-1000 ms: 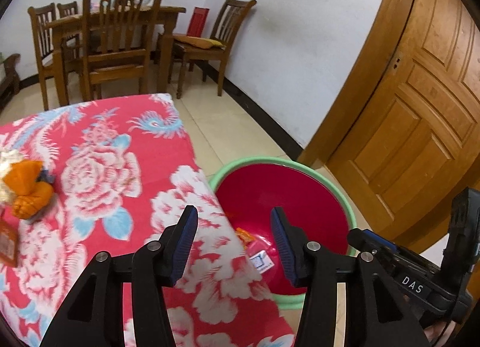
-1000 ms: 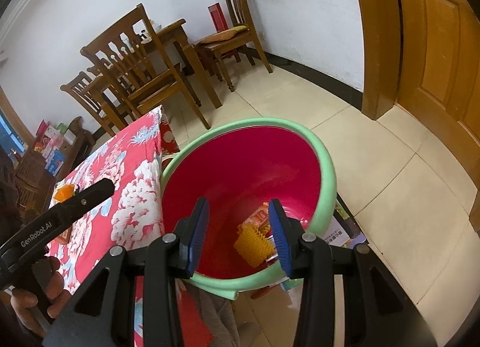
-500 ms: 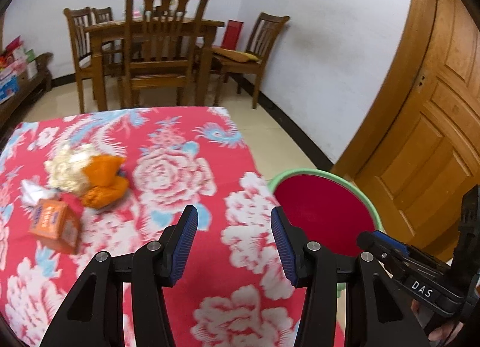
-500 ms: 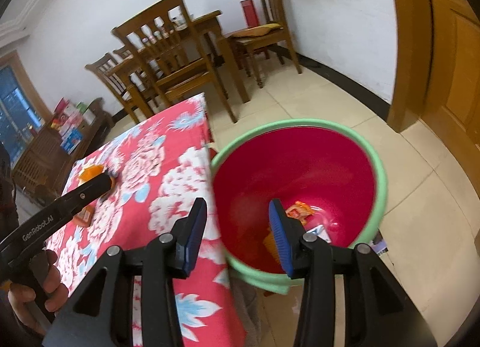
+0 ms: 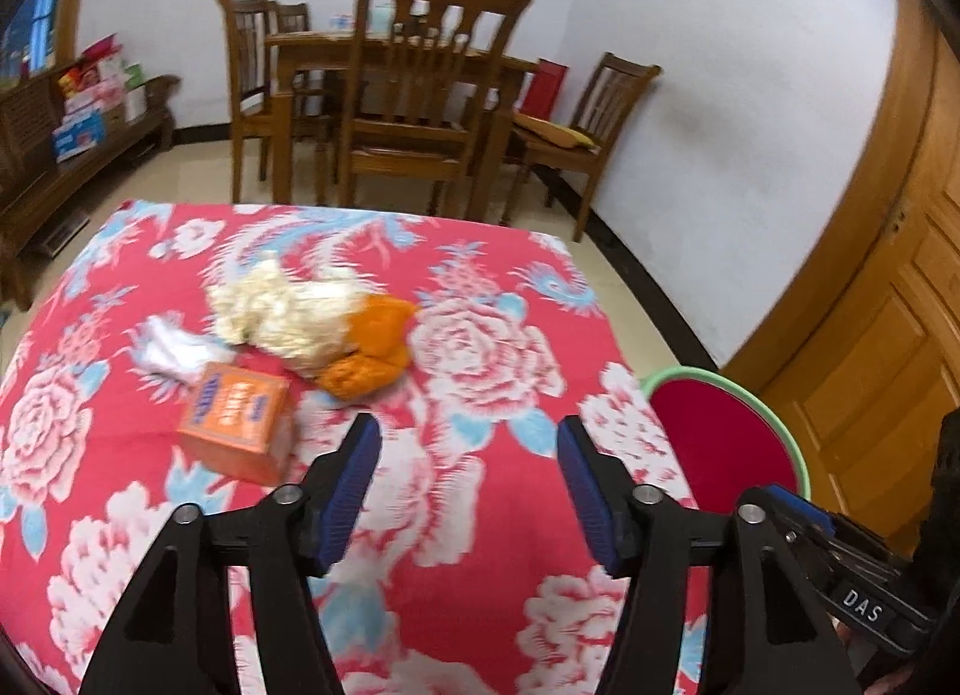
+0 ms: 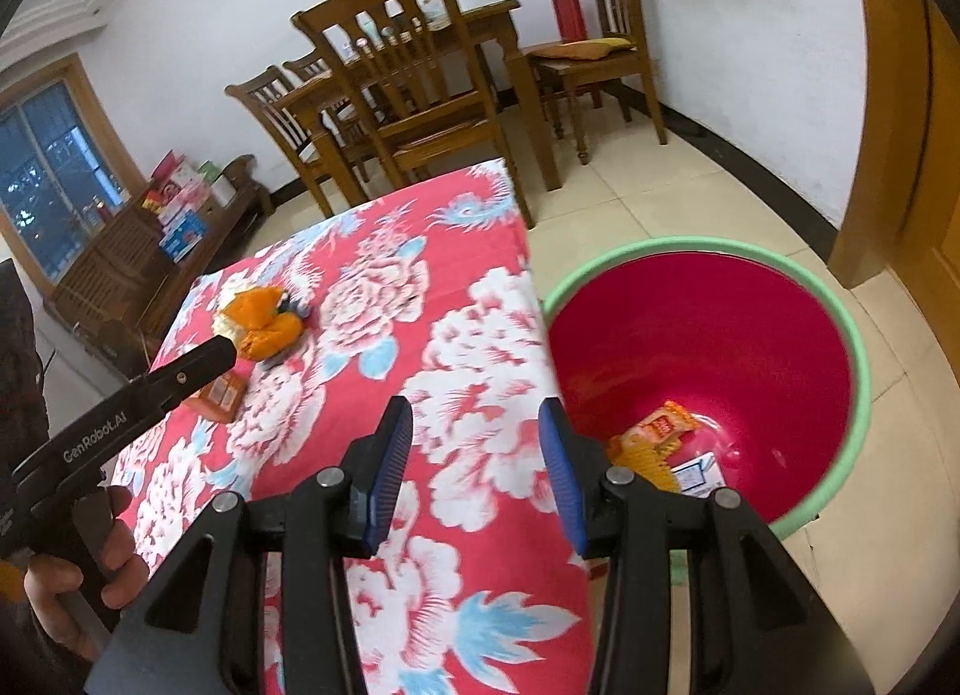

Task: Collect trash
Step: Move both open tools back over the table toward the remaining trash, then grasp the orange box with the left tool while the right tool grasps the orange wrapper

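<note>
**Both grippers empty above the flowered cloth, bin at the table's right edge**

My left gripper (image 5: 468, 473) hangs over the red flowered tablecloth (image 5: 480, 347) with its fingers wide apart and nothing between them. My right gripper (image 6: 474, 455) is the same, fingers spread and empty, sitting over the cloth's right edge with the bin (image 6: 858, 371) just beyond it.

The cloth under both grippers is bare, and so is its near right part. The trash lies toward the far left: an orange carton (image 5: 237, 425), a white crumpled wrapper (image 5: 165, 347) just behind it, and a cream-and-orange fluffy heap (image 5: 324, 323) beside both. The table's right edge drops straight to the bin's green rim, which is just beside the cloth. Past the far edge there is tiled floor (image 6: 630, 197), then a wooden chair (image 5: 426, 113) and dining table (image 5: 390, 50).

Readable writing: "GenRobot.AI" on my left gripper's body in the right view, "DAS" on my right gripper's body in the left view. The carton's print is too blurred to read.

Only the right view looks into the bin, where an orange snack packet (image 6: 657, 431) and a white labelled scrap (image 6: 696, 470) lie at the bottom. Only the left view shows the wrapper; in the right view my left gripper partly covers the carton.
</note>
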Demonstrator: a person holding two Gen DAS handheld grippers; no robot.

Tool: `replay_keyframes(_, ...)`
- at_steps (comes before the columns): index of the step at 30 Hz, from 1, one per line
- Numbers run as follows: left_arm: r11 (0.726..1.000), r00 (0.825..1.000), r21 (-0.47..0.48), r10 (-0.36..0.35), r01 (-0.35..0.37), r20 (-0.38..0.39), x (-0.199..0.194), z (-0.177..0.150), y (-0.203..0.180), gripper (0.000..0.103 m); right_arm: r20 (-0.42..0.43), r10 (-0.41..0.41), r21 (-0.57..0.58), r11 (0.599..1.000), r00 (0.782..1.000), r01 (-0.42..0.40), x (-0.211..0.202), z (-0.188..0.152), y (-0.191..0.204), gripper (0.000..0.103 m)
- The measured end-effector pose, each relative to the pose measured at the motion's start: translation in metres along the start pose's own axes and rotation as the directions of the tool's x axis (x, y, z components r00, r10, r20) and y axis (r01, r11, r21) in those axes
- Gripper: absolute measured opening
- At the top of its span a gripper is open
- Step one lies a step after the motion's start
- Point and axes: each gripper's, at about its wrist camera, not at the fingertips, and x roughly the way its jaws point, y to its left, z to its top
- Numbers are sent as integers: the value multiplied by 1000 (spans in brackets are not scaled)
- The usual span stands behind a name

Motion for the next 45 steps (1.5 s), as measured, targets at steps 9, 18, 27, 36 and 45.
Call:
replay_keyframes(9, 996, 996, -51, 80, -79, 24, -9, 3, 39, 69, -24, 15, -30, 999, 1000, -16, 11, -1, 22, 49)
replay_keyframes(18, 983, 986, -89, 161, -158, 29, -7, 0, 79, 73, -62, 12, -52, 999, 998, -15, 23, -4, 38, 50)
replay_keyframes(27, 981, 987, -107, 158, -160, -25, 12, -5, 105, 73, -84, 26, -75, 997, 996, -32, 34, -5, 58, 50)
replay_keyframes(36, 988, 989, -59, 141, -144, -48, 31, -3, 103, 76, -107, 31, -106, 993, 994, -42, 47, -4, 73, 50)
replay_keyframes(45, 993, 993, -44, 108, -110, -48, 38, -5, 100, 55, -121, 33, -138, 989, 992, -49, 61, 3, 90, 50)
